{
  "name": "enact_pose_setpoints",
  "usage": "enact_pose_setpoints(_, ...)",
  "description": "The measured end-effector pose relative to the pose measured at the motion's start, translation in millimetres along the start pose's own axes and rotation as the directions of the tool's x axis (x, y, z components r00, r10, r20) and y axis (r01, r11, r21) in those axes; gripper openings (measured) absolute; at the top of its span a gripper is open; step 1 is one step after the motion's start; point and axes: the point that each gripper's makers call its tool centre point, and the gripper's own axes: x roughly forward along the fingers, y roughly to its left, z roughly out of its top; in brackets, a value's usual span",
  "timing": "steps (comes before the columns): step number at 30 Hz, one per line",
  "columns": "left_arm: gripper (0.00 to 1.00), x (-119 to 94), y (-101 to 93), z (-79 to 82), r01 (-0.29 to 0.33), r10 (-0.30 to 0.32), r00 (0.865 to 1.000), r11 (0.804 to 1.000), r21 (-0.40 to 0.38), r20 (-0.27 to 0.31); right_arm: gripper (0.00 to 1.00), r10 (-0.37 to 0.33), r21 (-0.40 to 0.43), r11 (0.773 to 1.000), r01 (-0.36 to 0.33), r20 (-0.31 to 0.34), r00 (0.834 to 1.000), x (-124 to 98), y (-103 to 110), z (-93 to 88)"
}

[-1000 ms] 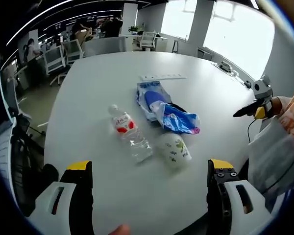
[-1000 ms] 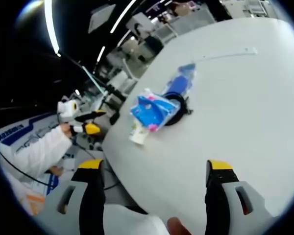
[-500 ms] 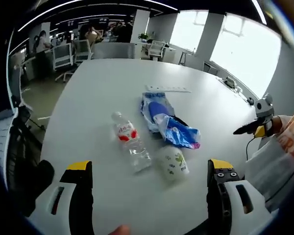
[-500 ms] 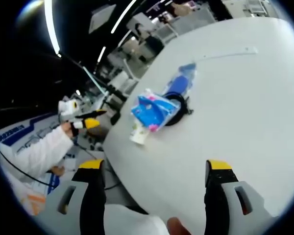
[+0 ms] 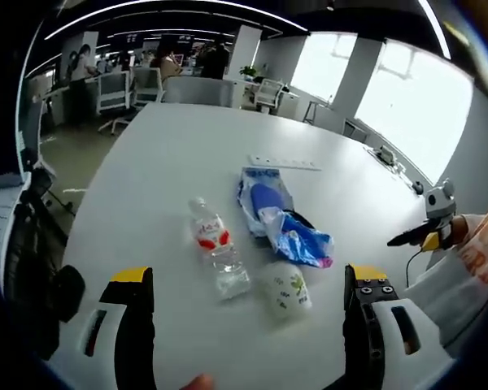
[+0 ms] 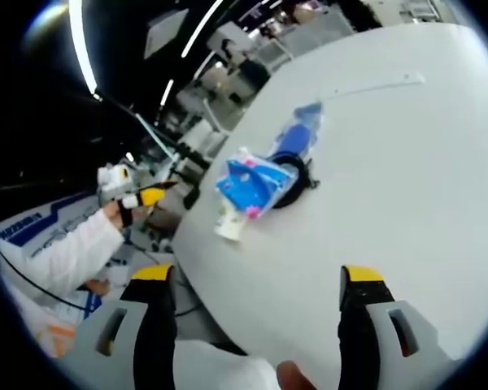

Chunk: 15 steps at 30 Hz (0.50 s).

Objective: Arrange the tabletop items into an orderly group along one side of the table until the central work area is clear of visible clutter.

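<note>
- The water bottle (image 5: 215,250) is lying on its side on the white tabletop (image 5: 171,154), its long axis running from its cap, on the far end, toward you.
- Just beside the bottle's near end, a printed paper cup (image 5: 289,288) is lying tipped over.
- Next to the bottle, on the cup's side, a crumpled blue plastic bag (image 5: 281,219) is sprawling over a dark round thing; beyond the bag a white power strip (image 5: 283,163) is lying flat.
- You are holding your left hand-held gripper (image 5: 242,302) above the near tabletop edge, short of the bottle, jaws spread wide and empty.
- You are holding your right hand-held gripper (image 6: 246,294) off past the bag (image 6: 256,183), jaws likewise spread with nothing between them.
</note>
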Motion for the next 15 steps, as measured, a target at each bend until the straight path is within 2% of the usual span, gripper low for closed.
enact_pose_setpoints(8, 1.0, 4.9, -1.2, 6.4, -0.006, 0.007, 1.0, 0.999, -0.031, 0.024, 0.81, 0.003, 0.019, 1.0, -0.003, 0.001, 1.0, -0.6, -1.1, -1.5)
enact_pose_setpoints(15, 1.0, 10.2, -0.4, 5.2, -0.012, 0.014, 0.999, 0.998, -0.069, 0.03, 0.81, 0.0, 0.022, 1.0, -0.001, 0.008, 1.0, -1.5, -2.0, 0.2)
